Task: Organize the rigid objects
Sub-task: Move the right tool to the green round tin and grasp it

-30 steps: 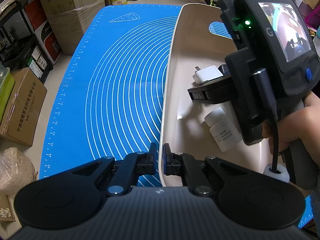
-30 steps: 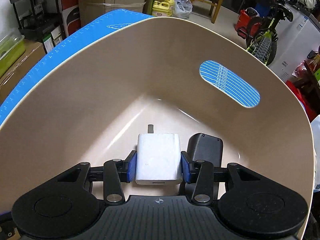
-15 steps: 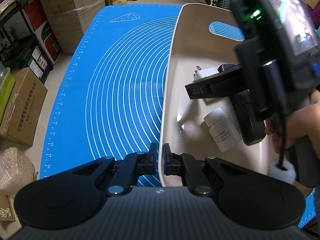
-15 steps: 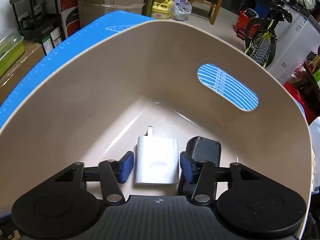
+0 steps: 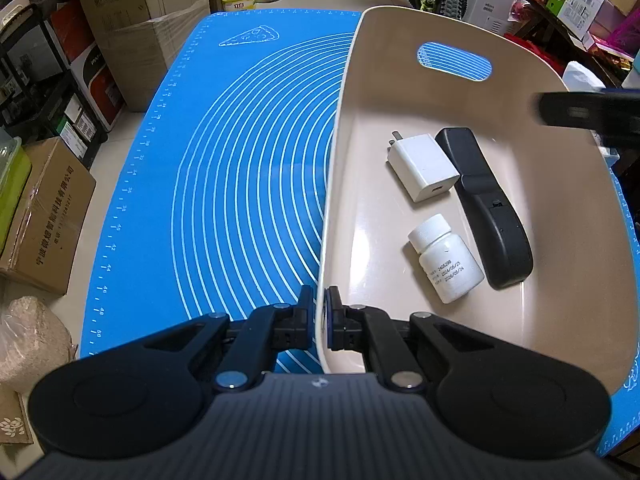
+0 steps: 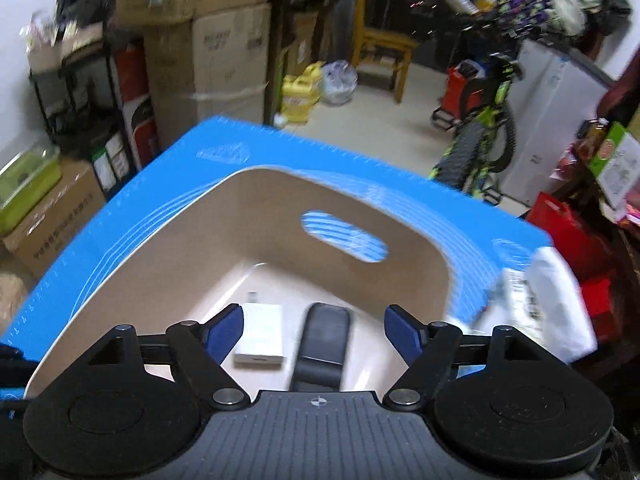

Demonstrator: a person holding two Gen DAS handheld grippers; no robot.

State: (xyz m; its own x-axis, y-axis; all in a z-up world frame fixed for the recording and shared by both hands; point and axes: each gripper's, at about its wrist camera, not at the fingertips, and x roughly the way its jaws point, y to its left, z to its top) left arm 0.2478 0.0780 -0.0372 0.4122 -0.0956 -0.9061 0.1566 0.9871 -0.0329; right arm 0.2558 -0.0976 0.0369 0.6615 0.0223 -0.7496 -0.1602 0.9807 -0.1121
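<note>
A beige plastic basket point(image 5: 340, 128) stands on the blue mat point(image 5: 240, 168). My left gripper point(image 5: 318, 320) is shut on the basket's near left rim. In the basket lie a white charger point(image 5: 422, 166), a black remote-like case point(image 5: 486, 208) and a white pill bottle point(image 5: 448, 260). My right gripper point(image 6: 314, 330) is open and empty, raised above the basket point(image 6: 160, 264); the charger point(image 6: 260, 336) and black case point(image 6: 322, 348) lie below it. One of its fingers point(image 5: 580, 114) shows blurred at the right of the left wrist view.
Cardboard boxes point(image 5: 44, 216) and shelves stand on the floor to the left. A white bag point(image 6: 536, 304) lies on the mat right of the basket. A bicycle point(image 6: 480, 140) and a chair point(image 6: 380, 48) stand beyond the table.
My right gripper let go of the white charger, opened wide and pulled up and back out of the basket. My left gripper kept its hold on the rim.
</note>
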